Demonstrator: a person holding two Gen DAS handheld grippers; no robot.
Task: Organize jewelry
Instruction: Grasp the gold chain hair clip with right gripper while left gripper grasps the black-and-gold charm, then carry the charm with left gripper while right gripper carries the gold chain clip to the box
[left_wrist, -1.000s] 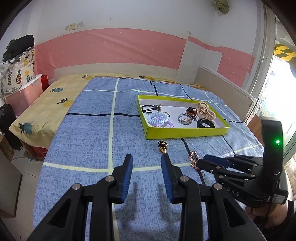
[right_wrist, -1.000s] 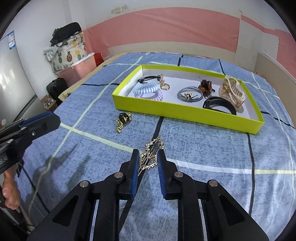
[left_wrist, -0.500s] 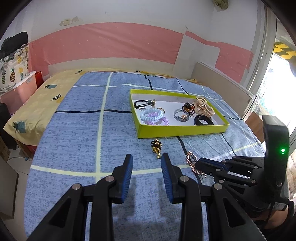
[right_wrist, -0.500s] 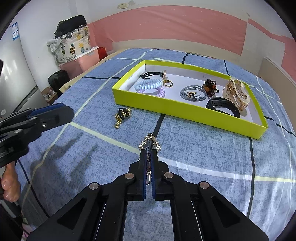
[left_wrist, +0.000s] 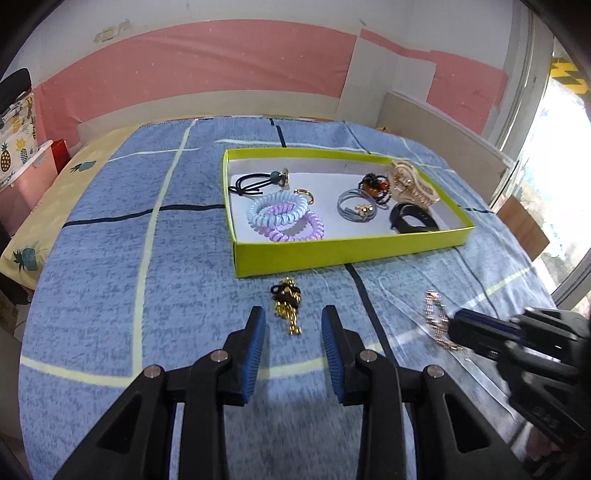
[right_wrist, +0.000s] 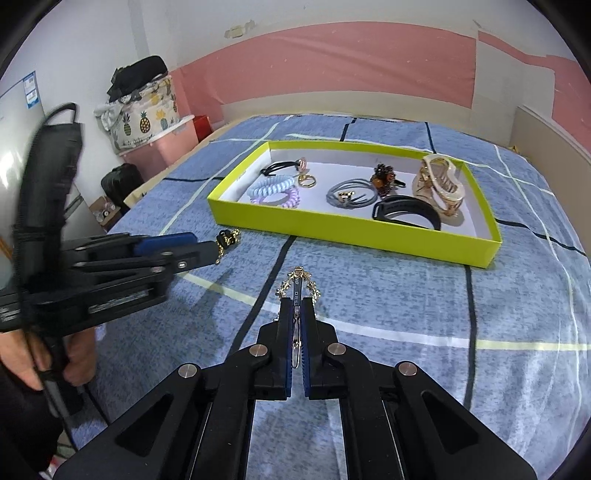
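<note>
On a blue checked bedspread (left_wrist: 110, 258), the left gripper (left_wrist: 293, 325) hovers with its fingers wide apart and holding nothing, now closer to the black-and-gold chain piece (left_wrist: 287, 305), which lies on the cover between its tips and just in front of the yellow-green tray (left_wrist: 343, 253); half a second ago that piece lay well ahead of the fingers. In the tray rest coiled hair ties (left_wrist: 282, 216), a grey hair tie (left_wrist: 356, 205), a black band (left_wrist: 410, 221) and a beige hair claw (left_wrist: 412, 182), all unmoved. To the right, the right gripper (right_wrist: 297, 306) stays clamped on a gold hair clip (right_wrist: 298, 286), its fingers nearly together, the clip's ornate end poking out past the tips; a second ago those fingers were parted around the clip on the bedspread
</note>
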